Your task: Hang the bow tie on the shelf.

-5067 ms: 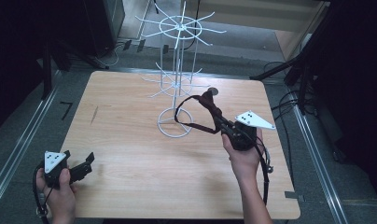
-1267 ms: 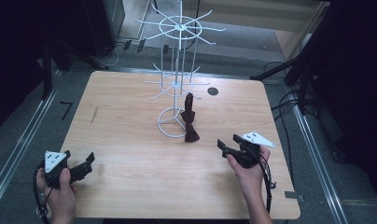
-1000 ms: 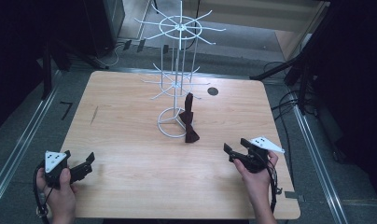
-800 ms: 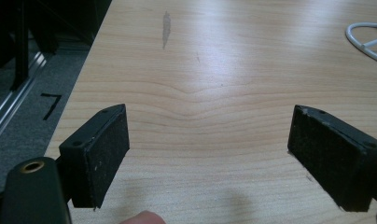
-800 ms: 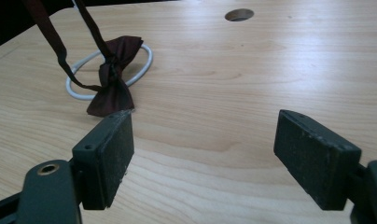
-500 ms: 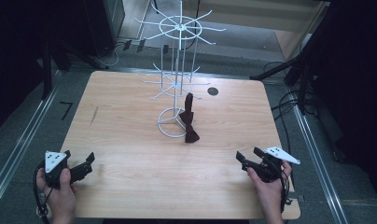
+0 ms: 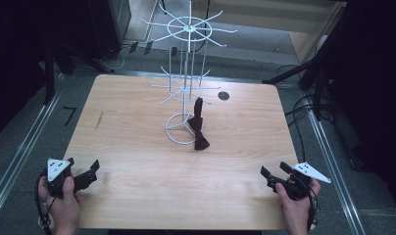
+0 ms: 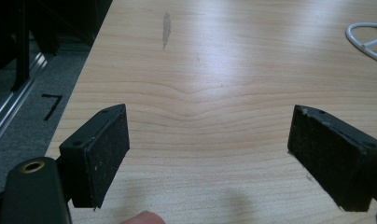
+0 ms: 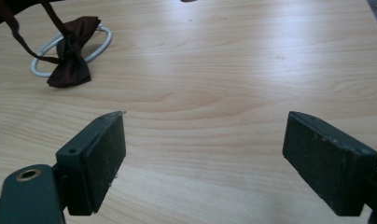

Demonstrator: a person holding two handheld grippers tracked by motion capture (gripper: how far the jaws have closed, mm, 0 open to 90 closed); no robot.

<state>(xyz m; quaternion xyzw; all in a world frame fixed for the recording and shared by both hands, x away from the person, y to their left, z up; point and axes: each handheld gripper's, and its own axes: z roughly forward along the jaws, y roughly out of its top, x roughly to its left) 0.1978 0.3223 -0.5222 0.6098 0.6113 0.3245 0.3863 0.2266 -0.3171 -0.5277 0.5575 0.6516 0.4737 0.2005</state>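
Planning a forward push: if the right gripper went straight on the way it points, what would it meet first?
Probably nothing soon: the right gripper faces bare table. The bow tie and rack base ring sit off to its left, though depth is unclear.

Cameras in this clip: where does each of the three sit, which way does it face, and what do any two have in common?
High view: above the person's side, looking forward and down on the table, white wire rack and bow tie; both hands and grippers enter at the bottom.
Left gripper view: on the left gripper, looking along its open jaws over bare wood; a fingertip shows.
Right gripper view: on the right gripper, jaws open, facing the bow tie.
Shared: the rack's base ring shows in all three views.
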